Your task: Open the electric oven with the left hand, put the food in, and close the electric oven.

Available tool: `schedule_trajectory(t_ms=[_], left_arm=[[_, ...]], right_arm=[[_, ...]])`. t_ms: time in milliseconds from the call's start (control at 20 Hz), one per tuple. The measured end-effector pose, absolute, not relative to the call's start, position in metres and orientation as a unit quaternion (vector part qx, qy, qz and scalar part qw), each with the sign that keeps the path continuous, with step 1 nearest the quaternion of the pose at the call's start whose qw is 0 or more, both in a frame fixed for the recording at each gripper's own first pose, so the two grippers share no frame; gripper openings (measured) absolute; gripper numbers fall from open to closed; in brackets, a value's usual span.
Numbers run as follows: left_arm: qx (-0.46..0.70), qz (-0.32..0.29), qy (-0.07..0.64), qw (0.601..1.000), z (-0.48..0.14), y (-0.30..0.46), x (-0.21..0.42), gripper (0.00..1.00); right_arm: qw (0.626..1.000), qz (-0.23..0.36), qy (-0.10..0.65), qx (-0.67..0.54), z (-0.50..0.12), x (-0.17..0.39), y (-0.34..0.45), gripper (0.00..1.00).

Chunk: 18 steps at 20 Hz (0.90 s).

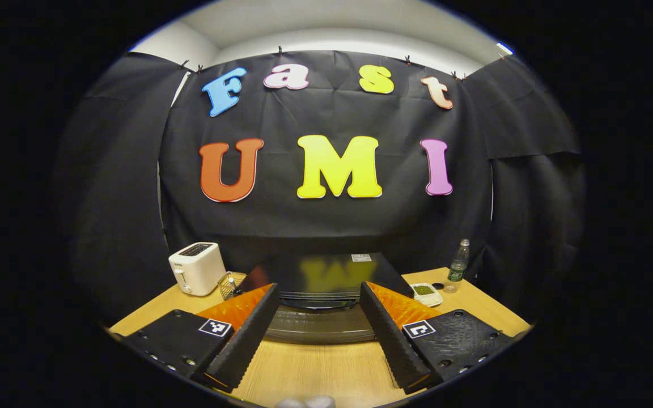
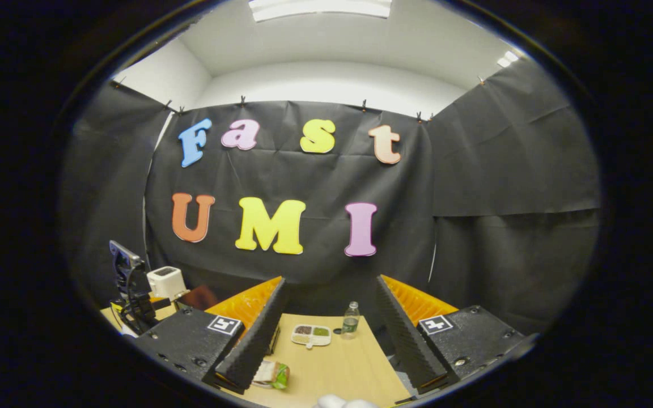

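The black electric oven [image 1: 326,272] stands on the wooden table [image 1: 315,374] straight ahead in the left gripper view. Its door [image 1: 318,327] faces me and looks shut, with a bar handle [image 1: 318,302] along its top. My left gripper [image 1: 318,286] is open, a little short of the oven, its fingers framing the door. In the right gripper view the food [image 2: 274,374], a wrapped sandwich-like piece with some green, lies on the table beside my finger [image 2: 253,345], which hides part of it. My right gripper [image 2: 331,280] is open and holds nothing.
A white toaster [image 1: 196,267] and a small wire basket [image 1: 230,285] stand left of the oven. Right of it are a white divided dish [image 1: 425,292] and a plastic bottle [image 1: 458,263]. The dish [image 2: 311,335] and bottle [image 2: 351,319] lie ahead of the right gripper.
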State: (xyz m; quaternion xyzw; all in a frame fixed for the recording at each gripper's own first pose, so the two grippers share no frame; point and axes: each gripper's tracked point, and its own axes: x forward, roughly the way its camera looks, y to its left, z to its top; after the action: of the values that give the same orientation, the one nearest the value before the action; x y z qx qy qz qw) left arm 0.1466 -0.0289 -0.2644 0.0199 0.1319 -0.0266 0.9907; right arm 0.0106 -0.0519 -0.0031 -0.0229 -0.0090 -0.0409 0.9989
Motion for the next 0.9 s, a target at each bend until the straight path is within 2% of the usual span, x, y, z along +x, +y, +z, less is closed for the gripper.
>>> schedule_trajectory(t_ms=[150,200,450,500,550,600,650,700,750,850,900], left_arm=[[0.031,-0.03,0.147,0.988,-0.297,-0.032,0.18,0.94],[0.03,-0.029,0.153,0.987,-0.307,-0.032,0.19,0.94],[0.029,-0.019,0.188,0.982,-0.349,-0.026,0.222,0.95],[0.034,-0.017,0.186,0.982,-0.35,-0.022,0.225,0.95],[0.036,-0.02,0.181,0.983,-0.349,-0.023,0.23,0.95],[0.037,-0.021,0.184,0.982,-0.351,-0.023,0.228,0.84],[0.034,-0.02,0.191,0.981,-0.355,-0.022,0.228,0.95],[0.036,-0.022,0.186,0.982,-0.354,-0.023,0.227,0.86],[0.037,-0.024,0.191,0.981,-0.355,-0.024,0.228,0.96],[0.035,-0.028,0.197,0.979,-0.353,-0.022,0.227,0.97],[0.035,-0.029,0.202,0.978,-0.355,-0.021,0.225,0.97]], right_arm=[[0.998,-0.056,0.008,-0.018,-0.012,0.016,-0.062,0.95],[0.998,-0.062,0.015,-0.017,-0.016,0.019,-0.064,0.99],[0.995,-0.083,0.046,-0.018,-0.033,0.029,-0.073,0.99],[0.995,-0.083,0.049,-0.017,-0.035,0.031,-0.073,0.95],[0.995,-0.084,0.05,-0.018,-0.035,0.032,-0.073,0.99],[0.995,-0.084,0.051,-0.017,-0.036,0.035,-0.072,0.99],[0.995,-0.082,0.055,-0.015,-0.038,0.036,-0.07,0.96],[0.995,-0.078,0.058,-0.013,-0.041,0.038,-0.067,0.95],[0.995,-0.077,0.059,-0.012,-0.041,0.04,-0.066,0.99],[0.995,-0.075,0.058,-0.008,-0.038,0.04,-0.065,0.96],[0.996,-0.074,0.055,-0.006,-0.039,0.04,-0.065,0.99]])
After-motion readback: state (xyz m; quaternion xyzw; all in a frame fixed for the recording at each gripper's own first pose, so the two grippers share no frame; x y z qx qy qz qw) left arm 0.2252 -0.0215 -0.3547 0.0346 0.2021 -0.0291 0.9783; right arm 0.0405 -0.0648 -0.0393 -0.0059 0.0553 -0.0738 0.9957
